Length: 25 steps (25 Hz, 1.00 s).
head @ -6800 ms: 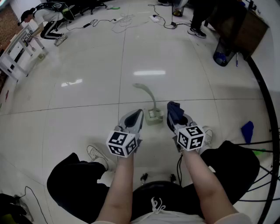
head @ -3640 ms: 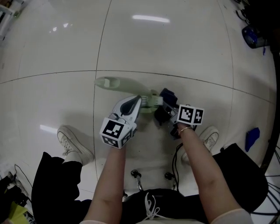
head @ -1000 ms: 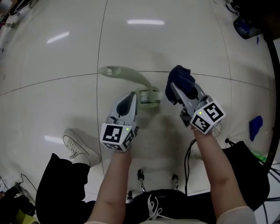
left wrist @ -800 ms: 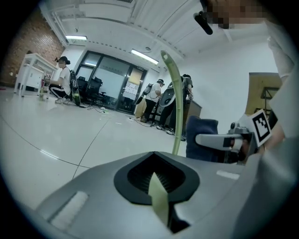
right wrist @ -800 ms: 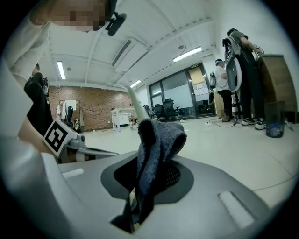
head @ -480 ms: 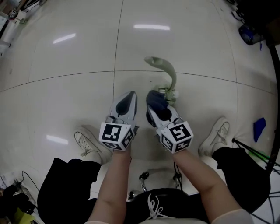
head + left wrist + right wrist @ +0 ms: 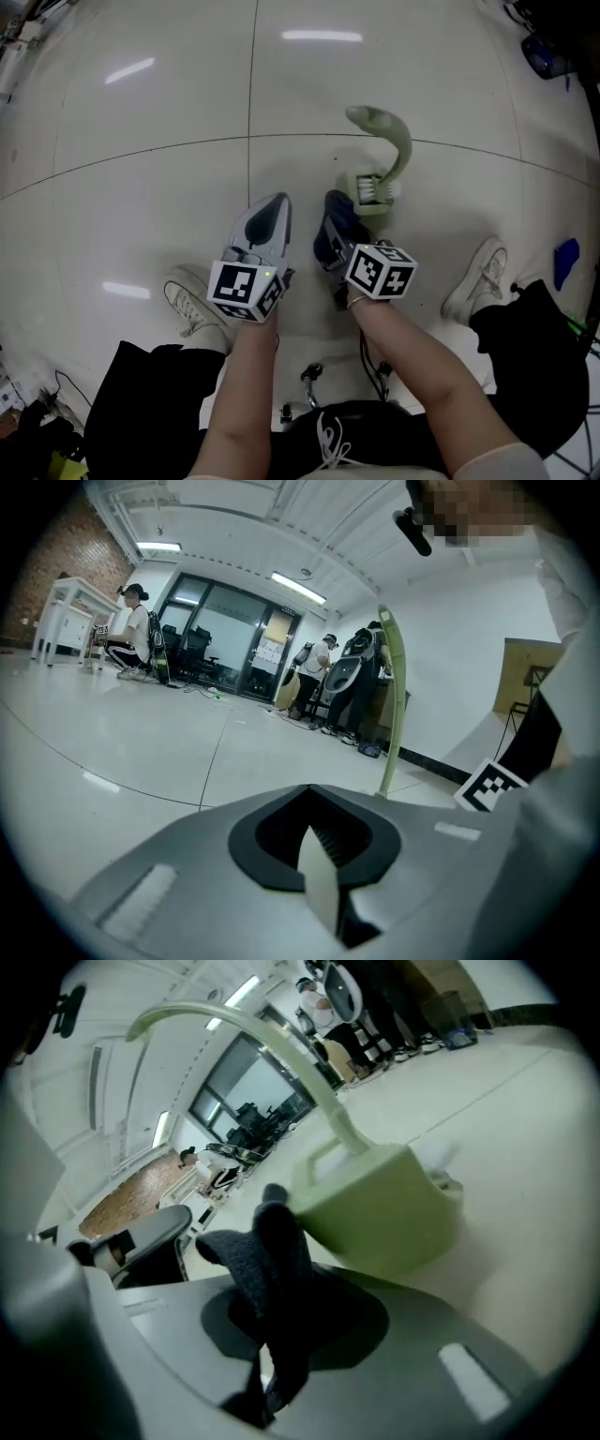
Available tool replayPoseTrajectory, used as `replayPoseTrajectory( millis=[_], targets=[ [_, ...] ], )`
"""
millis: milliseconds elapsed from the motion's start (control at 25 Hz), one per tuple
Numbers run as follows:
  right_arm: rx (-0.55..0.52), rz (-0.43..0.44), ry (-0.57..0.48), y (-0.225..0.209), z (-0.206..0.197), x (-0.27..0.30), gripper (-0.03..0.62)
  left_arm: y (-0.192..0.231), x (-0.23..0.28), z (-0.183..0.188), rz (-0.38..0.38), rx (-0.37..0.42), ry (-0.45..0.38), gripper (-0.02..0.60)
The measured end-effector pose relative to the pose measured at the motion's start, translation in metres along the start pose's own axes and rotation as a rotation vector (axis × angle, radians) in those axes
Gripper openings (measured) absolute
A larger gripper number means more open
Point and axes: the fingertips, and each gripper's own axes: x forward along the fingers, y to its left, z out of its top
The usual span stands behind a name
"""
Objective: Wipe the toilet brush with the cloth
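On floor (image 7: 141,112), toilet brush (image 7: 370,119) upright

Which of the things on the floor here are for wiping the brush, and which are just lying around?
For the job: toilet brush; cloth, clamped in the right gripper.
Lying about: blue thing at right; dark container, top right.

Two tools: the left tool (image 7: 277,202) and the right tool (image 7: 269,1372). Two marker cubes, one on each: left cube (image 7: 244,289), right cube (image 7: 381,270). One pale green toilet brush (image 7: 386,159) on the floor at 1 o'clock. One dark blue cloth (image 7: 339,217). Two white shoes: one shoe at 8 o'clock (image 7: 190,306), another shoe at 4 o'clock (image 7: 475,279). One blue scrap (image 7: 565,258) at 3 o'clock. The left gripper view shows at least three people (image 7: 323,660) far off.
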Motion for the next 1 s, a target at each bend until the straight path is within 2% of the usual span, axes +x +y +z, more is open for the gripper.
replayPoseTrajectory(
  millis=[80, 200, 280, 360, 440, 560, 680, 800, 880, 1000],
  targets=[
    [0.106, -0.05, 0.001, -0.021, -0.008, -0.001, 0.064, 0.001, 0.001, -0.005, -0.003, -0.011, 0.003, 0.006],
    [0.323, -0.088, 0.019, -0.038, -0.028, -0.002, 0.066, 0.006, -0.001, -0.007, 0.0, -0.03, 0.0, 0.006],
    [0.387, -0.106, 0.03, -0.039, -0.038, -0.005, 0.066, 0.006, -0.003, -0.006, -0.002, -0.036, 0.0, 0.006],
    [0.329, -0.109, 0.049, -0.03, -0.037, -0.006, 0.066, 0.003, -0.004, -0.004, -0.006, -0.035, -0.001, 0.006],
    [0.212, -0.088, 0.058, -0.009, -0.026, 0.0, 0.066, 0.003, -0.006, -0.001, -0.008, -0.024, -0.007, 0.006],
    [0.065, -0.055, 0.031, 0.025, -0.002, 0.012, 0.066, 0.009, -0.012, 0.0, 0.008, -0.013, -0.009, 0.006],
    [-0.014, -0.044, -0.017, 0.05, 0.024, 0.02, 0.064, 0.019, -0.021, 0.001, 0.036, -0.03, -0.023, 0.006],
    [0.011, -0.048, -0.09, 0.06, 0.051, 0.027, 0.064, 0.028, -0.028, 0.003, 0.039, -0.038, -0.032, 0.006],
    [0.079, -0.065, -0.136, 0.058, 0.065, 0.031, 0.064, 0.035, -0.033, 0.004, 0.042, -0.04, -0.036, 0.006],
    [0.205, -0.085, -0.166, 0.051, 0.065, 0.037, 0.061, 0.046, -0.04, 0.002, 0.053, -0.055, -0.039, 0.006]
  ],
)
